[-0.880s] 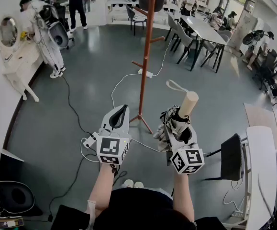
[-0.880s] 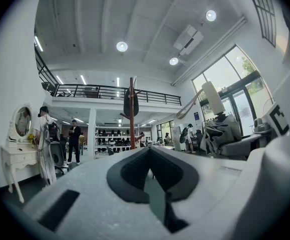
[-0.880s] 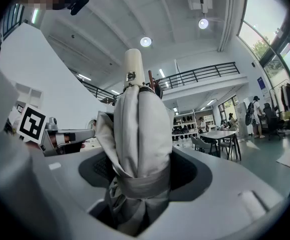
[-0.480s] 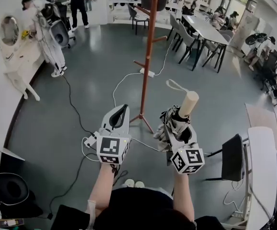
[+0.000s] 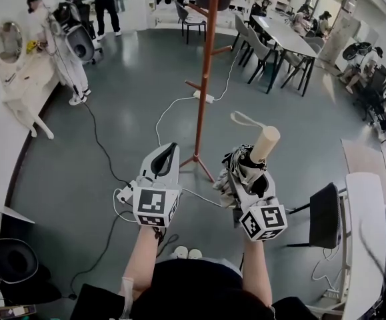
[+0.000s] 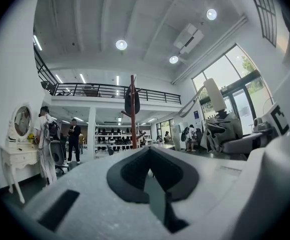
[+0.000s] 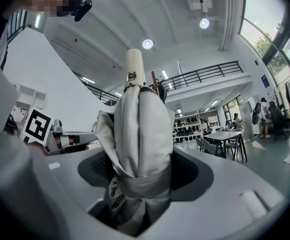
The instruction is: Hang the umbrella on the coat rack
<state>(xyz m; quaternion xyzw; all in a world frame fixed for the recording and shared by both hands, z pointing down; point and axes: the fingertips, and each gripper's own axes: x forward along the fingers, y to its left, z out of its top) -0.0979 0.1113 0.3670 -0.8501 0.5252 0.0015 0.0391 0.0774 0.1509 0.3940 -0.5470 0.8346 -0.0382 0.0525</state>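
Carrying is the step in hand: the right hand-held gripper (image 7: pixel 140 186), jaws wide, clamps the folded pale-grey fabric umbrella (image 7: pixel 140 134) upright, well short of the tall reddish-brown wooden coat rack (image 5: pixel 205 72). The left hand-held gripper (image 6: pixel 152 170) is closed and empty. Next, likely, the umbrella's wrist strap (image 5: pixel 243 119) must reach a peg (image 5: pixel 193 86).

The left forearm (image 5: pixel 141 259) and the right forearm (image 5: pixel 255 275) extend forward side by side. Each hand holds its gripper level. The left gripper (image 5: pixel 169 153) has its jaws closed together with nothing between them. The right gripper (image 5: pixel 249 171) has its jaws clamped on the folded umbrella (image 5: pixel 265 144).
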